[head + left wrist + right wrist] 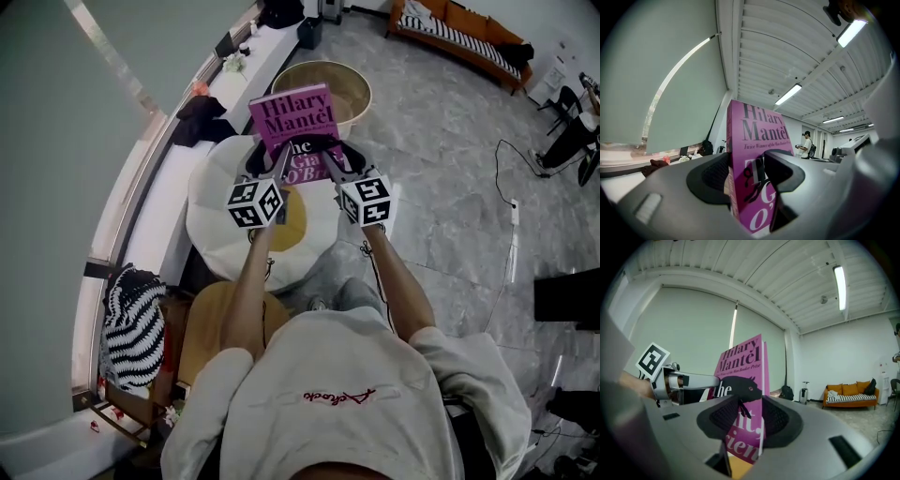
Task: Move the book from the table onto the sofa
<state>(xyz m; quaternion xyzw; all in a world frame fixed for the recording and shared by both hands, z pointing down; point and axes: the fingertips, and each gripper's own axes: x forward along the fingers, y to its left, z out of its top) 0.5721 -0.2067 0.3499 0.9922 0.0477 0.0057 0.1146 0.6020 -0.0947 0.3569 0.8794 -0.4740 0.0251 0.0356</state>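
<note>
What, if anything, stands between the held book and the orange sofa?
Only a low round tub, on the floor beyond the book; past it bare floor runs to the orange sofa. Left gripper and right gripper clamp the book.

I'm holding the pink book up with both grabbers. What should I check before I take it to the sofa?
1. The left gripper is clamped on the book: ok.
2. The right gripper is clamped on the book too: ok.
3. The book stands upright between them: ok.
4. The sofa is in sight, far across the room: ok.
5. A bare spot on its striped seat: cannot tell, it is too small from here.
6. The floor on the way: cannot tell; a plug strip with cables lies off to the right.
</note>
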